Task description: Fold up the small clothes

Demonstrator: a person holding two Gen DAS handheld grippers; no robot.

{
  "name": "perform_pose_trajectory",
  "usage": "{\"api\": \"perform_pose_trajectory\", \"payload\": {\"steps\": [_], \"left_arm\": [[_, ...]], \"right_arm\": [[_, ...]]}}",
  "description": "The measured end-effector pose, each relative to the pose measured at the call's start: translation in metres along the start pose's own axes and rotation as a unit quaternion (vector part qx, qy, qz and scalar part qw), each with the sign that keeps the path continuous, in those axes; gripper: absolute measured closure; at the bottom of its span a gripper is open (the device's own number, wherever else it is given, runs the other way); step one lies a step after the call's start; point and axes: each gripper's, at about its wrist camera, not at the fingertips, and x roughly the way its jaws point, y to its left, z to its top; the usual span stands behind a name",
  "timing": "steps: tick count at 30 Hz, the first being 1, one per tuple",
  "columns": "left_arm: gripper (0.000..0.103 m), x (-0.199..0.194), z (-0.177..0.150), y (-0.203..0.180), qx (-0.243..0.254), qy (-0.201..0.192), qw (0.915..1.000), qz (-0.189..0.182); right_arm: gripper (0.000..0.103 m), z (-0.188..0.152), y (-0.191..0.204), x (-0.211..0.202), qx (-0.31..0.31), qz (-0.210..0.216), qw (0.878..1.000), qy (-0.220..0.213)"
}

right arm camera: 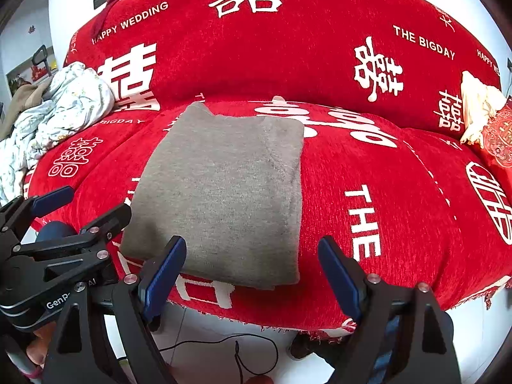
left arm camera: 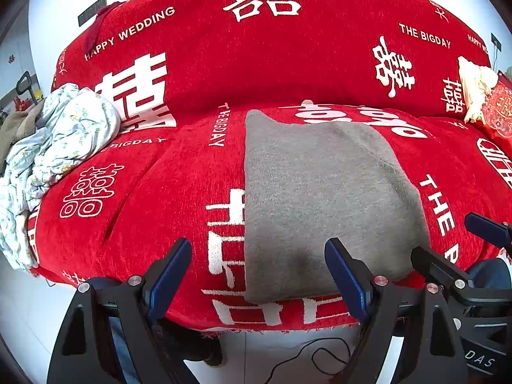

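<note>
Two grippers, both empty, jaws spread wide — your left gripper (left arm camera: 257,275) hovers over the near edge of the grey garment (left arm camera: 320,198), your right gripper (right arm camera: 251,275) sits just beside it at the garment's near right corner. Neither touches the cloth as far as I can tell.

The grey garment lies flat on the red sofa cover (left arm camera: 160,217), near the front edge of the seat, already a tidy rectangle with a doubled layer along its right side. Looks like one fold is in and you're between grasps — or it's finished; can't say which.

If another fold is due, you'd need to pinch the two near corners, all layers at once, and carry them toward the backrest, keeping edges square. Knit is soft and thick, so layers may slip apart under a shallow grip.

Unfolded floral clothes pile (left arm camera: 54,147) waits at the left end of the seat, well apart — likely next.
</note>
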Motion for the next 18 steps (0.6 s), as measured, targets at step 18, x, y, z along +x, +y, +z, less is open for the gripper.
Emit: {"api": "perform_pose_trajectory", "payload": {"steps": [18], "left_arm": [[0.017,0.0033,0.0003,0.0008,0.012,0.002,0.9999,0.011]], "right_arm": [[0.016,-0.0011,-0.0029,0.0038,-0.011,0.010,1.000,-0.003]]}}
